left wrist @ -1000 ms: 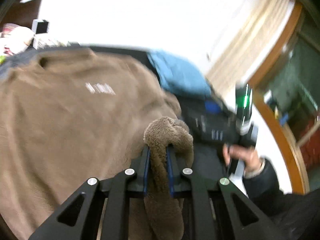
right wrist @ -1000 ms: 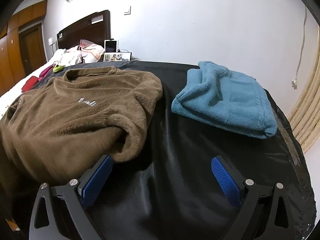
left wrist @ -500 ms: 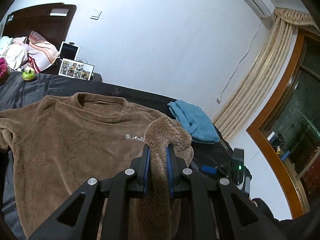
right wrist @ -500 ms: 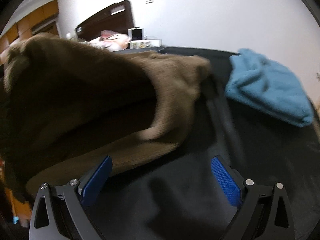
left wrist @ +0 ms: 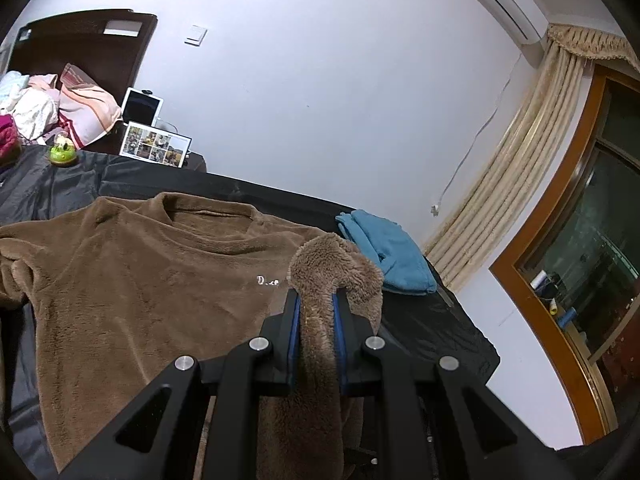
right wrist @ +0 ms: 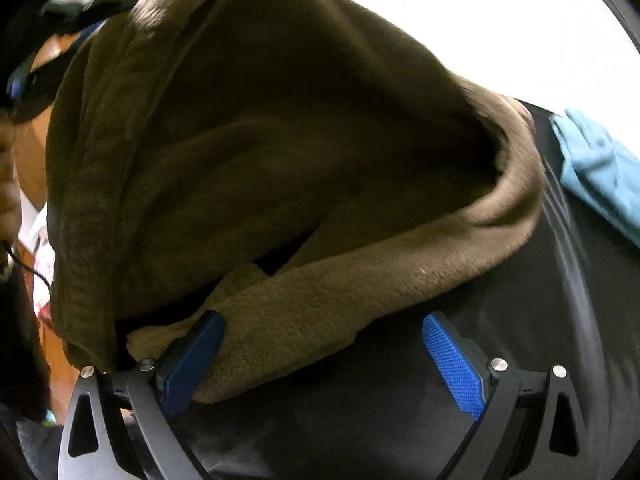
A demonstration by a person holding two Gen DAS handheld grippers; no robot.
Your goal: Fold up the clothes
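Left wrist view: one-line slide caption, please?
Left gripper shut on a brown sweater fold, blue towel folded beyond on the black sheet.

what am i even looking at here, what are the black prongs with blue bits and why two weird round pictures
There is no robot here. A person holds a hand-held claw in each hand, and each claw carries a wide-angle camera that looks out along its two fingers, hence the round, warped pictures.

The left wrist view shows the left claw shut on a lifted fold of a brown fleece sweatshirt. The rest of the sweatshirt lies spread on a black sheet, with a folded blue towel beside it.

The right wrist view shows the right claw open. The sweatshirt's edge lies between its blue pads, but they are not pressing on it.

The job is folding clothes.
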